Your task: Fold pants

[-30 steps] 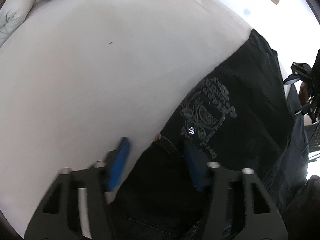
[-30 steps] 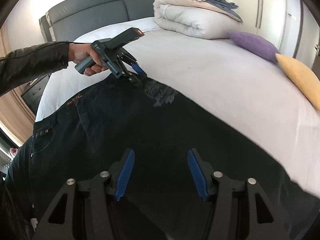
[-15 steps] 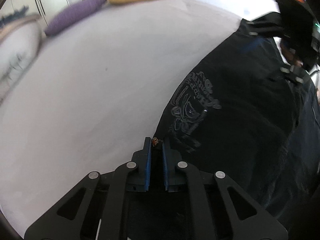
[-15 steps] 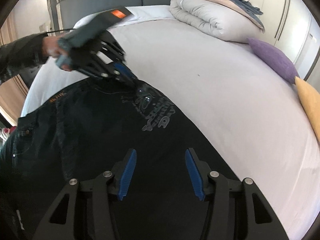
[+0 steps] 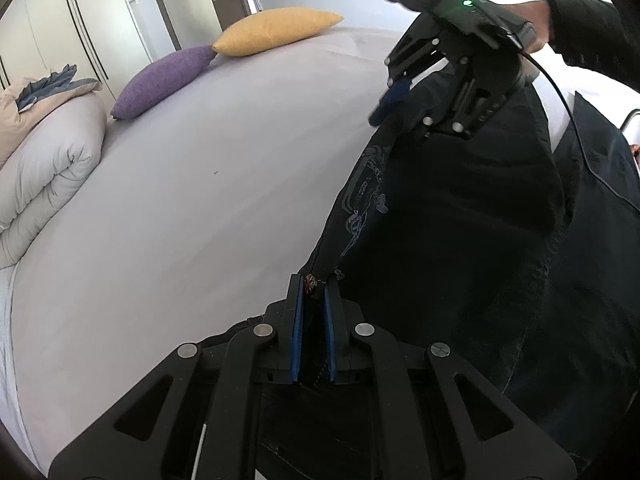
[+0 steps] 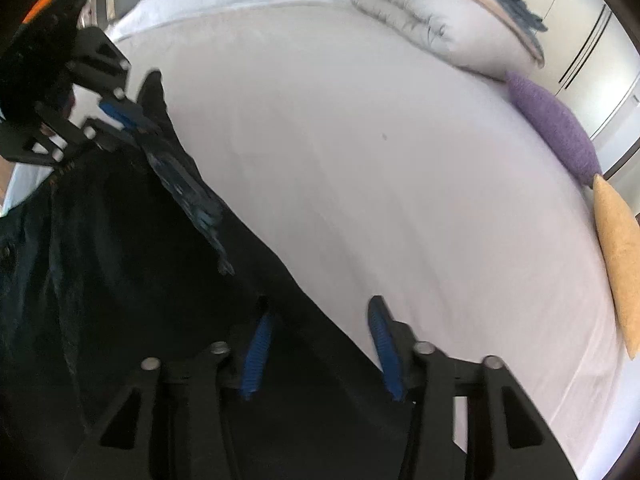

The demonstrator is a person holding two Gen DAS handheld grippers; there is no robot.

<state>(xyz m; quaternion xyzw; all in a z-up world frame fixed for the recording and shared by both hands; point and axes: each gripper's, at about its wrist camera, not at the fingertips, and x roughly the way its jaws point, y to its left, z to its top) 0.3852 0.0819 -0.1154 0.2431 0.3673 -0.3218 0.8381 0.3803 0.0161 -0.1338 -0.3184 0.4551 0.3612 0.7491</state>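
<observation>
Pants (image 5: 460, 216): dark, on bed (image 5: 200, 200), edge lifted.
Left gripper (image 5: 314, 300): clenched on waist corner.
Right gripper (image 6: 320, 344): closing astride far edge — not yet pinched.
Advice: pinch fully, then lift both evenly.

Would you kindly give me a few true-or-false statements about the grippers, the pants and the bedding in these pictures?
1. The left gripper is clamped on the edge of the black denim pants. True.
2. The right gripper has its blue pads pressed together. False: its jaws are closing but a gap remains, with the pants' edge between them.
3. A purple cushion lies next to a yellow cushion on the white bed sheet. True.
4. The folded white duvet lies on top of the pants. False: it sits apart, across the bed.
</observation>
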